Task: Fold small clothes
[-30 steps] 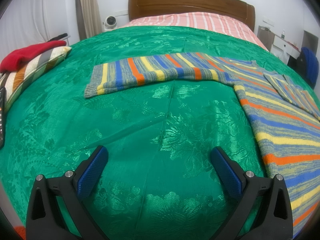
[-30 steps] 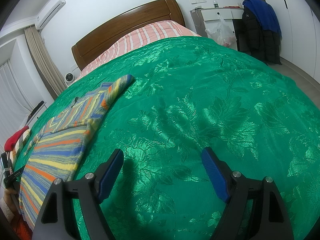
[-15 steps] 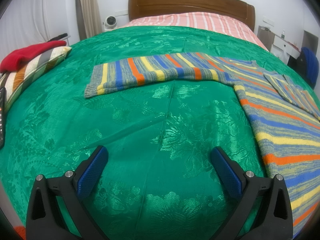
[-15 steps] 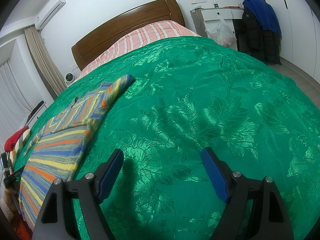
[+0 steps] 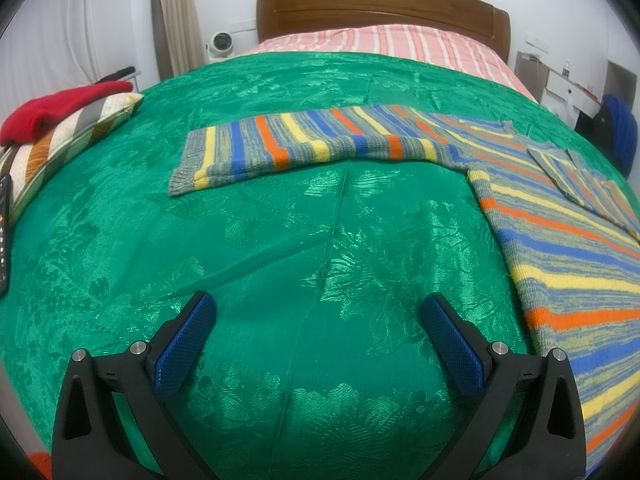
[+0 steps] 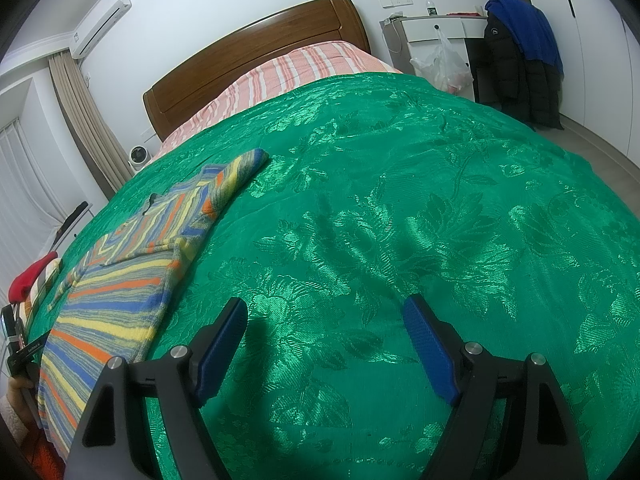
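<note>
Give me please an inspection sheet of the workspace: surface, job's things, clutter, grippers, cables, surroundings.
Surface: green bedspread, smooth, over a bed with wooden headboard.
Job's things: striped sweater lying flat, one sleeve stretched out sideways, the other folded over the body.
Clutter: striped pillow with red cloth on it, at the bed edge.
Grippers: left gripper and right gripper open, holding nothing, above bare bedspread.
Cables: nothing seen.
Surroundings: curtain, air conditioner, dark jacket, plastic bag.
</note>
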